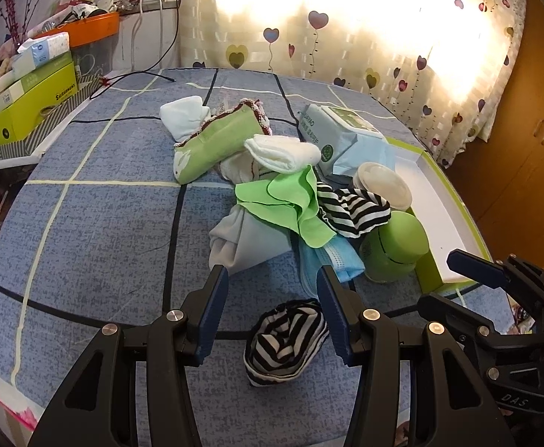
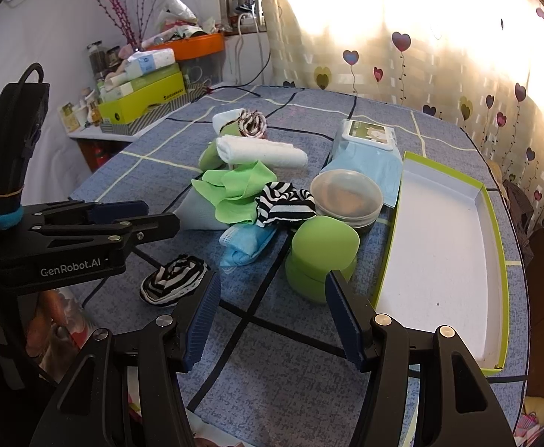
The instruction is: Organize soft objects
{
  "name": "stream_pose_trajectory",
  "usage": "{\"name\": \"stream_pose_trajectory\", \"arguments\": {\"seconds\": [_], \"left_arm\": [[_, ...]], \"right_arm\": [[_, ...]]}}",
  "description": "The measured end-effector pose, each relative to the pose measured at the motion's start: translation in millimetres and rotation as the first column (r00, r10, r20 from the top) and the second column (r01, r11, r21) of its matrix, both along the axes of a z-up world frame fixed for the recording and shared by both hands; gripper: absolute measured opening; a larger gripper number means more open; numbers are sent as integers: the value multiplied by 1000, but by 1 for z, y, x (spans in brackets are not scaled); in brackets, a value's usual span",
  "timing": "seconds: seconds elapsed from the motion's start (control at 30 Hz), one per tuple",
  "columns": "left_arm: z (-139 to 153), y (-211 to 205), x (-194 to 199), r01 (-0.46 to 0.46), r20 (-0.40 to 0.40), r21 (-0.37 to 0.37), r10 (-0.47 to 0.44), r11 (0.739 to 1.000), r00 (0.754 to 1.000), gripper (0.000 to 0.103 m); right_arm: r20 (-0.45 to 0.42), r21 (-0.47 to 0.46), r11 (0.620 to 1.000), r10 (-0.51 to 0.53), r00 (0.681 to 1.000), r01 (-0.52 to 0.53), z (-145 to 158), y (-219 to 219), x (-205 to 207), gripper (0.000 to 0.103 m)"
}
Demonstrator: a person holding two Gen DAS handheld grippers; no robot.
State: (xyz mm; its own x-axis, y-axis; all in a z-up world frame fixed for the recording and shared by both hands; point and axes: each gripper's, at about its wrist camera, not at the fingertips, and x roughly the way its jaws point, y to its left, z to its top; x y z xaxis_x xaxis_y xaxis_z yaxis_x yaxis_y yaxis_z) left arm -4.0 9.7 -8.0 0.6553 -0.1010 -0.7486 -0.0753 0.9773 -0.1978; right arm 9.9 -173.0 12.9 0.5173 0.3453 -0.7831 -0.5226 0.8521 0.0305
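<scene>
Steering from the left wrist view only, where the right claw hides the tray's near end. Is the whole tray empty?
Observer: Yes. The tray is bare white from end to end, save a tiny dark speck.
Operator: Is the right claw free?
Observer: The right claw is open, with nothing between its fingers.
Operator: I see only a white lid on the round tub. What's inside?
Observer: The tub is clear, with something brown in it; I cannot tell what.
</scene>
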Motion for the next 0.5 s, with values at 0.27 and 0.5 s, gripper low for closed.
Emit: {"name": "stream_pose_trajectory", "arguments": {"seconds": [0.27, 0.5], "left_arm": [[2, -1, -1, 21, 15, -24, -20, 1000, 1000, 51], [4, -5, -3, 32, 35, 2, -32, 1000, 999, 51]], "right_arm": [[1, 0, 1000, -1, 1000, 1, 0, 0, 0, 58], [1, 3, 1000, 5, 1000, -5, 2, 1, 0, 58]]}}
